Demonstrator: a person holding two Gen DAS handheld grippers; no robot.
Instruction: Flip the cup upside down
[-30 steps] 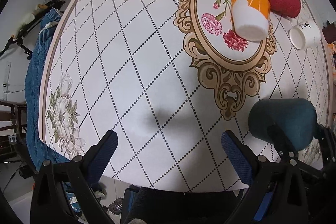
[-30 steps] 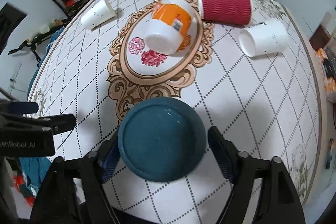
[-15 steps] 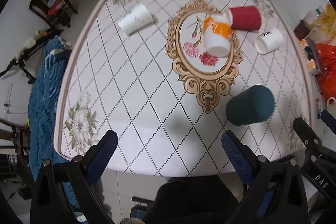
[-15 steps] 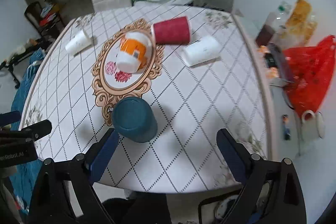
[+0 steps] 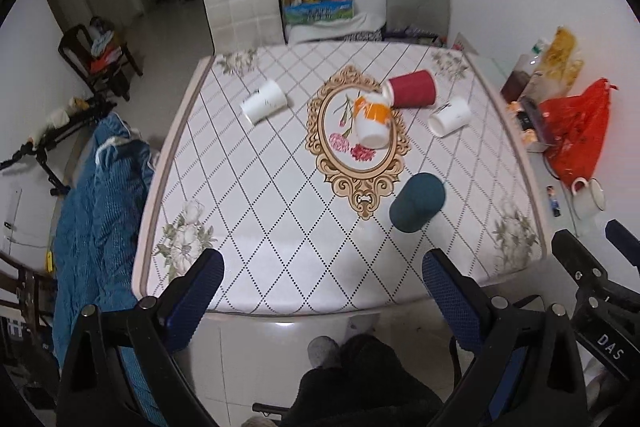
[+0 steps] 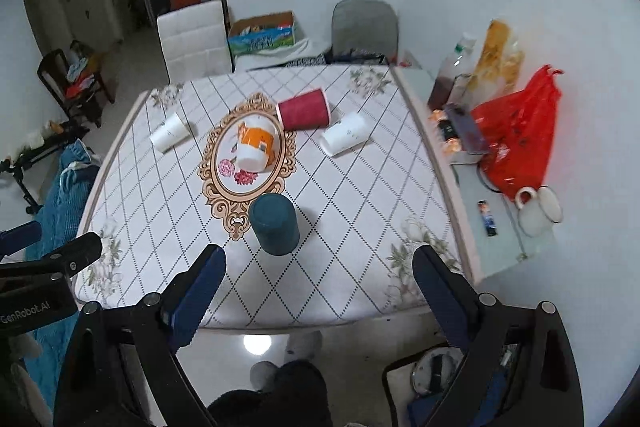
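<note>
both grippers are hanging off the near edge of the table (image 5: 256, 291), well apart from everything on it. left gripper (image 5: 320, 283) is standing spread wide with nothing between its blue pads, and right gripper (image 6: 320, 267) is likewise splayed and holding nothing.

taking the gold oval frame (image 6: 248, 163) printed on the tablecloth as the marker: the teal cup (image 6: 274, 225) is sitting just at the near tip of that frame, closed bottom up and mouth down on the cloth, upright and touched by nothing. by the look of it, this cup is already flipped and let go.

inside the frame an orange and white cup (image 6: 254, 149) is lying on its side. a red cup (image 6: 304, 114) is lying on its side at the frame's far right edge, and a white cup (image 6: 345, 134) is lying beyond that to the right. another white cup (image 6: 170, 132) is lying to the frame's left.

so one cup is looking finished. if the others are meant to be turned too, four are waiting on their sides; which one comes next i cannot tell.
</note>
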